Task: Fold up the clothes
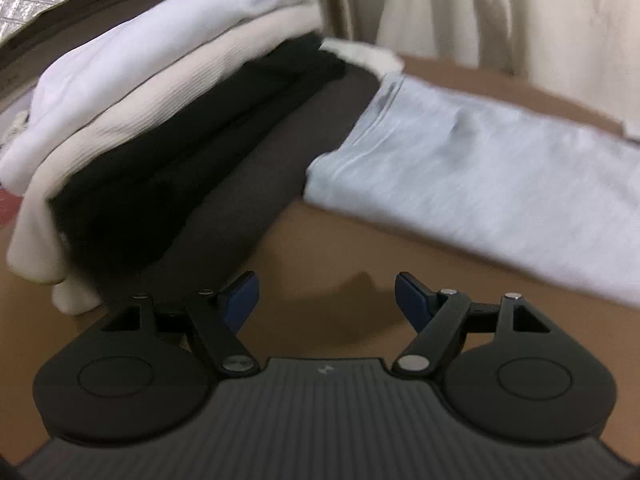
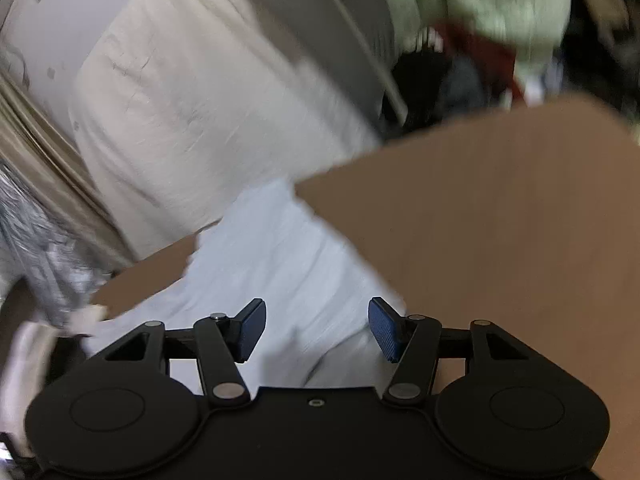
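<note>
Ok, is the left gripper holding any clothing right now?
No, the left gripper stands open over bare brown tabletop, with nothing between its blue pads.

No readable text, label, brand name or number is found in either view. Only a small pale emblem, too blurred to be made out, is seen on the ribbed body of the left gripper point(image 1: 325, 300).

Our left gripper point(image 1: 325, 300) hangs with jaws apart over the brown table point(image 1: 320, 240), a stack of folded clothes point(image 1: 160, 120) ahead to its left, a pale blue garment point(image 1: 500, 172) ahead to its right.
</note>
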{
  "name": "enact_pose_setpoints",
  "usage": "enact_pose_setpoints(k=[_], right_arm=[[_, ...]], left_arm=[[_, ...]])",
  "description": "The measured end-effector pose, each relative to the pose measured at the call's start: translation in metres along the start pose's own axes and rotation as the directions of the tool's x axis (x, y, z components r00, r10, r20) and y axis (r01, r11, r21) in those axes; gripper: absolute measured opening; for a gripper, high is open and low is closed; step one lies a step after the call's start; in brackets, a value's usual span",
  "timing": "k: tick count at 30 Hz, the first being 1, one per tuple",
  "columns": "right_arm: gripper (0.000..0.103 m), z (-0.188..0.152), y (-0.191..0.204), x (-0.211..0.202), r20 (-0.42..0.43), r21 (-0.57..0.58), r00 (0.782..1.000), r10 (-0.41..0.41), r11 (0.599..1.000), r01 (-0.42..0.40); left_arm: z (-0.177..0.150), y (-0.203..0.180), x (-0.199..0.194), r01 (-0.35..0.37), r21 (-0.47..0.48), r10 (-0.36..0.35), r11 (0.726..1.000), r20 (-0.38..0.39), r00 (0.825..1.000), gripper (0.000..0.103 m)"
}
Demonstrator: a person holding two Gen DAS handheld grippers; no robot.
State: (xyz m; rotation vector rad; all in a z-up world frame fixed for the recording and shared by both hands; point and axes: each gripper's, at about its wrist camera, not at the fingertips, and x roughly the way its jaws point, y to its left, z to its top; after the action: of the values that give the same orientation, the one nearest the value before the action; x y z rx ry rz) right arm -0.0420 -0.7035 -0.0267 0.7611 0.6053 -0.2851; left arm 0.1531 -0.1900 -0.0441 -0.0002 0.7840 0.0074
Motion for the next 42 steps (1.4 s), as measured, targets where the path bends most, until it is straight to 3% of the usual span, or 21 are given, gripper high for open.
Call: enact_pose_setpoints(k=[2, 4, 7, 9, 12, 13, 14, 17, 18, 20, 21, 23, 27, 30, 32, 35, 36, 37, 39, 40, 42], right_arm=[[0.064, -0.010, 0.000, 0.003, -0.063, 0.023, 0.997, -0.050, 0.998, 0.052], [0.064, -0.015, 0.002, 0.016, -0.170, -0.020, 0.974, -0.149, 0.989, 0.148], [0.064, -0.024, -0.006, 0.014, -0.180, 0.038, 0.974, -0.133, 0.989, 0.142], [0.064, -0.034, -0.019, 0.025, -0.250, 0.209, 0.968, 0.022, 0.977, 0.032], [0.064, -0.058, -0.043, 0.056, -0.288, 0.538, 0.914, 0.286, 0.838, -0.093], [0.064, -0.064, -0.045, 0.065, -0.286, 0.564, 0.911, 0.297, 0.821, -0.090], [0.064, -0.065, -0.044, 0.070, -0.268, 0.548, 0.922, 0.278, 0.832, -0.092], [0.063, -0.061, -0.036, 0.080, -0.185, 0.471, 0.958, 0.217, 0.875, -0.107], [0.063, -0.055, -0.030, 0.079, -0.130, 0.406, 0.977, 0.170, 0.908, -0.104], [0.056, -0.045, -0.019, 0.080, -0.043, 0.251, 0.997, 0.058, 0.967, -0.046], [0.052, -0.042, -0.014, 0.080, -0.004, 0.174, 1.000, 0.008, 0.985, -0.007], [0.025, -0.040, -0.013, 0.082, 0.008, 0.105, 0.999, -0.041, 0.994, 0.040], [0.018, -0.044, -0.029, 0.081, 0.018, 0.194, 1.000, 0.009, 0.981, -0.012], [0.014, -0.045, -0.031, 0.082, 0.015, 0.208, 0.999, 0.028, 0.978, -0.031], [0.013, -0.043, -0.027, 0.081, 0.013, 0.157, 1.000, 0.007, 0.988, -0.009], [0.013, -0.040, -0.016, 0.070, 0.020, 0.046, 0.999, -0.034, 0.998, 0.033], [0.013, -0.038, -0.013, 0.066, 0.026, 0.015, 0.999, -0.043, 0.999, 0.043], [0.013, -0.036, -0.009, 0.062, 0.033, -0.017, 0.998, -0.052, 0.998, 0.053], [0.013, -0.034, -0.011, 0.062, 0.036, -0.039, 0.998, -0.057, 0.998, 0.059], [0.013, -0.034, -0.013, 0.066, 0.025, -0.035, 0.998, -0.065, 0.997, 0.066], [0.013, -0.035, -0.016, 0.075, 0.001, -0.025, 0.996, -0.084, 0.996, 0.084]], left_arm=[[-0.001, 0.009, 0.004, 0.121, -0.131, -0.127, 0.984, -0.041, 0.991, 0.076], [-0.005, 0.021, 0.011, 0.201, -0.259, -0.226, 0.945, -0.071, 0.971, 0.076], [-0.015, 0.034, 0.016, 0.206, -0.339, -0.250, 0.918, -0.092, 0.964, 0.076], [-0.022, 0.039, 0.017, 0.215, -0.372, -0.269, 0.903, -0.097, 0.958, 0.076], [-0.020, 0.047, 0.028, 0.228, -0.432, -0.290, 0.873, -0.082, 0.953, 0.076], [-0.018, 0.048, 0.032, 0.222, -0.441, -0.283, 0.870, -0.076, 0.956, 0.076], [-0.016, 0.049, 0.036, 0.216, -0.450, -0.275, 0.866, -0.069, 0.959, 0.076], [-0.008, 0.037, 0.038, 0.135, -0.334, -0.158, 0.933, -0.044, 0.986, 0.076], [-0.007, 0.032, 0.039, 0.111, -0.307, -0.126, 0.945, -0.028, 0.992, 0.076], [-0.006, 0.026, 0.047, 0.126, -0.309, -0.135, 0.943, -0.008, 0.991, 0.076], [-0.005, 0.025, 0.051, 0.138, -0.322, -0.146, 0.937, -0.001, 0.989, 0.076], [-0.001, 0.019, 0.065, 0.127, -0.308, -0.132, 0.943, 0.004, 0.991, 0.081], [0.008, -0.004, 0.080, 0.009, -0.147, -0.008, 0.989, 0.005, 1.000, 0.086], [0.014, -0.003, 0.088, 0.001, -0.223, 0.005, 0.975, 0.029, 1.000, 0.089], [0.017, 0.001, 0.092, -0.012, -0.334, 0.037, 0.942, 0.068, 0.997, 0.090], [0.024, 0.003, 0.101, -0.022, -0.427, 0.048, 0.904, 0.051, 0.998, 0.088], [0.026, 0.003, 0.101, -0.016, -0.442, 0.045, 0.897, 0.055, 0.997, 0.078], [0.028, 0.002, 0.100, -0.013, -0.446, 0.043, 0.895, 0.057, 0.997, 0.051], [0.030, -0.002, 0.097, -0.001, -0.415, 0.023, 0.910, 0.048, 0.999, 0.020], [0.029, -0.004, 0.094, 0.000, -0.404, 0.021, 0.915, 0.047, 0.999, 0.011], [0.028, -0.006, 0.088, -0.007, -0.367, 0.027, 0.930, 0.051, 0.998, 0.007]])
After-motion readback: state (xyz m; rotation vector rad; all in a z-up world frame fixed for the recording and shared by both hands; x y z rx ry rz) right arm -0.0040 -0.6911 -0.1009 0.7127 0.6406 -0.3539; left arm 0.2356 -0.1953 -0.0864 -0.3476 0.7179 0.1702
